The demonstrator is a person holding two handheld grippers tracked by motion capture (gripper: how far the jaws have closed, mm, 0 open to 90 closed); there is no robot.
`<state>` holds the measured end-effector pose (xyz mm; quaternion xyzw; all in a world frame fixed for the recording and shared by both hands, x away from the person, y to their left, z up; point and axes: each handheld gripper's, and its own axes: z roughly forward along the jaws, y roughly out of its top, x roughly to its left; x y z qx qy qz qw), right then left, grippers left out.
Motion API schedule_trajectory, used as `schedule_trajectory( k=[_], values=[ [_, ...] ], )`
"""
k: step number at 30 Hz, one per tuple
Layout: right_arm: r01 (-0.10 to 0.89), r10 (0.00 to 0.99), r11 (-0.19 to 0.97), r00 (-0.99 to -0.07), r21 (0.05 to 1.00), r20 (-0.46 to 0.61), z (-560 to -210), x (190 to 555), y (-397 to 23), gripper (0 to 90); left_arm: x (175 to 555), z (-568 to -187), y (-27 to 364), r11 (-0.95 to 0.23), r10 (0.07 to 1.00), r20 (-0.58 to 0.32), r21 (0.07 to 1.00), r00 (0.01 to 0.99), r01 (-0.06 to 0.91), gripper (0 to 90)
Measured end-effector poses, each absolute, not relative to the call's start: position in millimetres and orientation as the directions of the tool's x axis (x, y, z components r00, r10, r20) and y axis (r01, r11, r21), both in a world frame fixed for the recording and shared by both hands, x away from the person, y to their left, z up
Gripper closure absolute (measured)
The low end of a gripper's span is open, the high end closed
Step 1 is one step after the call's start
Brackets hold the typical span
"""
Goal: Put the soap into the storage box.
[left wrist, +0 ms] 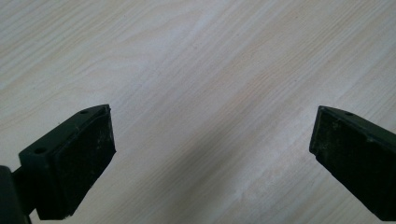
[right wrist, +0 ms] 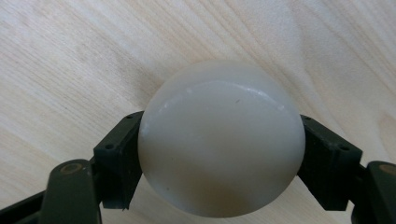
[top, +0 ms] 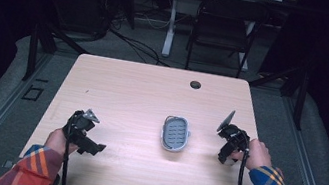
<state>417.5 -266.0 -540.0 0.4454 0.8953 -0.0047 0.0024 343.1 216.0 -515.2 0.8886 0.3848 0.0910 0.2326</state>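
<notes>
The white egg-shaped ball (right wrist: 219, 140) between the right gripper's (right wrist: 219, 154) jaws hides the pads and the wood beneath; from above it is lost behind that gripper (top: 231, 143). The left gripper's (left wrist: 212, 154) jaws are cut off at the bottom edge. The grey slotted dish (top: 175, 133), left of the right claw, is too small to identify.

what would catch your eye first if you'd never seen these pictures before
The smooth, rounded white object stands out first, clamped between the right gripper jaws just above the pale wooden table. Next is the small grey oval tray with slots, lying alone near the table's middle between the two hands. The left gripper is spread wide open over bare wood.
</notes>
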Motion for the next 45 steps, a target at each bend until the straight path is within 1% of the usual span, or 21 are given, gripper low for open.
schedule_trajectory(
  k=[2,17,20,25,27,29,38,40,42,43,45],
  values=[
    [0.769,0.769,0.637,-0.639,-0.050,-0.025,-534,420,-266,24.3,343,-515,216,-0.595,0.727,-0.018,0.484,0.686,0.642,0.2],
    [0.761,0.761,0.648,-0.649,-0.039,-0.014,-528,416,-259,24.4,343,-515,216,-0.594,0.726,-0.021,0.485,0.687,0.642,0.2],
    [0.763,0.763,0.646,-0.646,-0.005,-0.015,-527,413,-256,24.4,343,-515,216,-0.595,0.727,-0.018,0.484,0.687,0.642,0.2],
    [0.750,0.749,0.661,-0.662,-0.029,-0.017,-522,414,-252,24.4,343,-515,215,-0.593,0.727,-0.021,0.485,0.687,0.643,0.2],
    [0.757,0.757,0.654,-0.654,-0.013,-0.008,-522,414,-249,24.4,343,-515,215,-0.593,0.726,-0.022,0.486,0.687,0.642,0.2],
    [0.743,0.743,0.669,-0.670,-0.030,-0.015,-520,415,-246,24.4,343,-515,216,-0.594,0.726,-0.021,0.485,0.688,0.642,0.2],
    [0.727,0.727,0.687,-0.687,-0.012,-0.005,-514,416,-233,24.4,343,-515,215,-0.593,0.726,-0.022,0.485,0.687,0.643,0.2],
    [0.718,0.718,0.696,-0.696,-0.025,-0.007,-511,417,-230,24.4,343,-516,215,-0.593,0.727,-0.023,0.484,0.686,0.644,0.2],
    [0.715,0.715,0.699,-0.699,-0.017,-0.007,-510,416,-227,24.4,343,-515,215,-0.593,0.727,-0.023,0.484,0.687,0.643,0.2],
    [0.727,0.728,0.686,-0.686,0.011,-0.005,-511,415,-226,24.4,343,-515,216,-0.593,0.727,-0.022,0.484,0.687,0.643,0.2],
    [0.707,0.707,0.707,-0.707,-0.022,-0.016,-505,418,-224,24.4,343,-515,216,-0.593,0.727,-0.022,0.483,0.686,0.644,0.2]
  ],
)
